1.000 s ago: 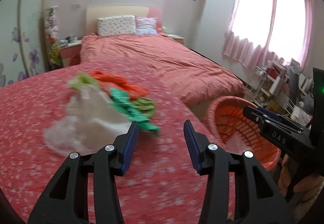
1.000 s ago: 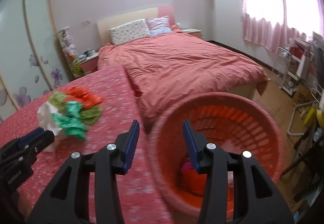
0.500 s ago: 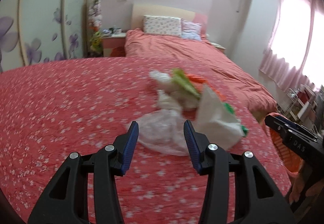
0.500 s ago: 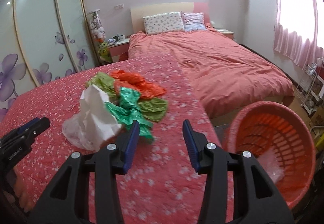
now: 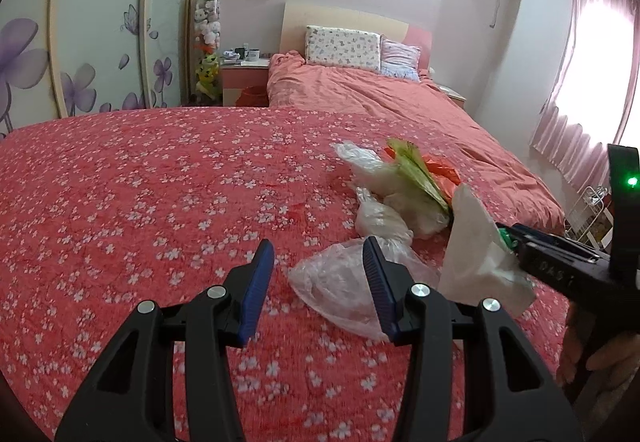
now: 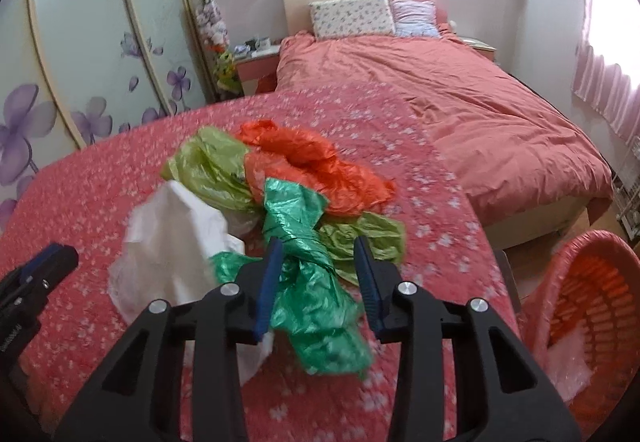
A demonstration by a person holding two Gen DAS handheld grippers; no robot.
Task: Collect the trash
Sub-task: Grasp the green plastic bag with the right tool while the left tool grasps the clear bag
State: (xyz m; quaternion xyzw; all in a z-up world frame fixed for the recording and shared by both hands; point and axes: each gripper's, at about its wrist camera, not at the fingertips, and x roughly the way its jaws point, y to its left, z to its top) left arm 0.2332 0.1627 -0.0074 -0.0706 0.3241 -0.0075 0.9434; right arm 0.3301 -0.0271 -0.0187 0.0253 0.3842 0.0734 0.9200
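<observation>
A pile of plastic bags lies on the red flowered cloth (image 5: 160,202). A clear bag (image 5: 336,282) lies at my left gripper (image 5: 318,274), which is open; the bag's near edge reaches between the jaws, and the right finger covers part of it. My right gripper (image 6: 318,262) is down over a green bag (image 6: 316,306), jaws closing with the twisted bag between them and a gap still showing on the right side. A white bag (image 6: 172,242), an olive bag (image 6: 208,170) and an orange bag (image 6: 312,162) lie beside and behind it. The right gripper (image 5: 510,236) also shows in the left wrist view.
An orange plastic basket (image 6: 588,302) stands on the floor at the right, below the cloth's edge, with a clear bag inside. A bed (image 6: 460,110) with pink covers lies behind. More clear bags (image 5: 380,218) sit in the pile. Wardrobe doors (image 5: 100,42) stand at the left.
Both views have swung left, away from the basket and onto the pile. The right gripper has come down over the green bag and its jaws have narrowed. The left gripper has reached the clear bag.
</observation>
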